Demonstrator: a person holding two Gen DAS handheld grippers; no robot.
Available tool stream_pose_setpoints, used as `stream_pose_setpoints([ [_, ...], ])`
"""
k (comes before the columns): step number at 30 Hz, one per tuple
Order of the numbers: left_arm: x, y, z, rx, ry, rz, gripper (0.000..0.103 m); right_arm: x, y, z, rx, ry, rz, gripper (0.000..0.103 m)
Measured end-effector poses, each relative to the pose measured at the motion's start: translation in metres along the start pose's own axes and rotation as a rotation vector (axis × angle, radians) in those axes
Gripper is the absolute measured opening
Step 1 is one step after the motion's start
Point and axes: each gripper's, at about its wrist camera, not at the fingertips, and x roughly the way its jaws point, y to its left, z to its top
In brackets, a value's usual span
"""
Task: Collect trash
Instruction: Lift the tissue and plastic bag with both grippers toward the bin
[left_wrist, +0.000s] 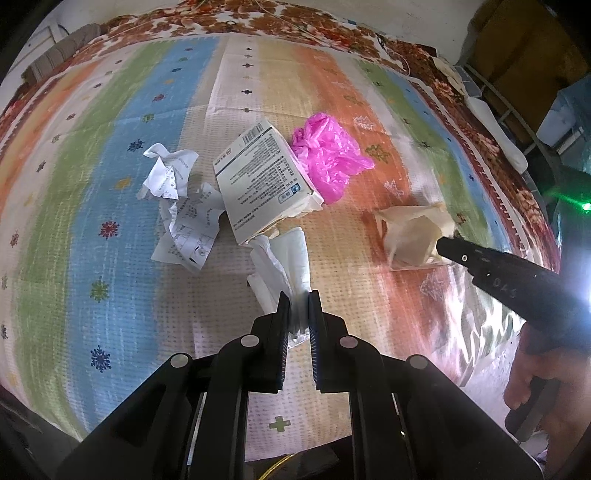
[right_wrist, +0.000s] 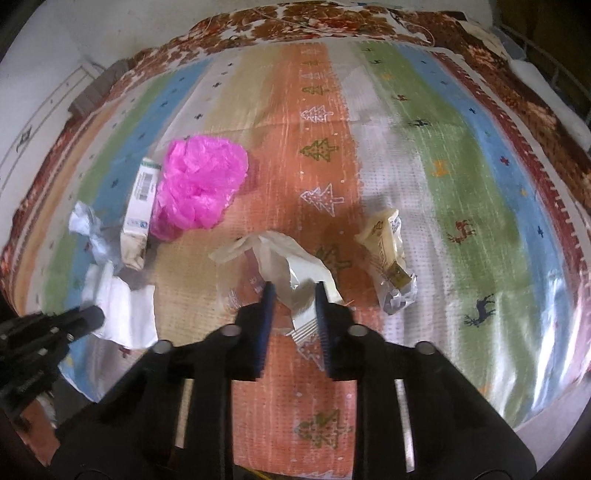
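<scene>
Nearest the left camera, the left hand-held gripper (left_wrist: 299, 306) was clenched on the near end of a white tissue (left_wrist: 284, 258), its two pads pressed against the soft fold with only a thin slit between them. The tissue lay stretched away from the pads over the striped cover (left_wrist: 110, 295), its far end tucked against the near corner of a printed carton (left_wrist: 258, 177). To the right, a hand (left_wrist: 532, 376) held the right hand-held gripper (right_wrist: 293, 295), which pointed steeply down at a cream wrapper (right_wrist: 284, 258). In the right wrist view the picture was blurred, but the wrapper filled the gap between the blue pads and touched both, so the grip read as closed on it. The wrapper rested on the orange stripe, well apart from the tissue. Just right of it lay a yellow sachet (right_wrist: 388, 254) with a crinkled clear end, on the border of the white and green stripes. Left of the carton, crumpled printed paper (left_wrist: 184, 206) sat on the pale and blue stripes, touching the carton's edge. Beyond the carton, and pressed against its far side, a pink plastic bag (left_wrist: 328, 155) was bunched up on the orange stripe. Farthest off, a brown floral blanket (left_wrist: 295, 22) showed past the cover's edge.
</scene>
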Motion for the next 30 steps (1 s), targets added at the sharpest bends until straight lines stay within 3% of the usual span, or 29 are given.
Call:
stream_pose_setpoints([
  [5,-0.005,0.000,0.002,-0.006,-0.009,-0.008,0.009,-0.005,-0.001,-0.002,-0.002,-0.005,0.005,0.001],
  [18,-0.040,-0.002,0.003,-0.056,-0.043,-0.085,0.009,-0.036,0.013,-0.008,-0.031,-0.024,0.052,0.000],
  [27,-0.079,-0.012,-0.010,-0.010,-0.076,-0.070,0.009,-0.080,0.022,-0.027,-0.061,-0.059,0.088,0.000],
  [30,-0.100,-0.015,-0.018,-0.015,-0.100,-0.099,0.009,-0.097,0.025,-0.035,-0.042,-0.064,0.118,0.000],
])
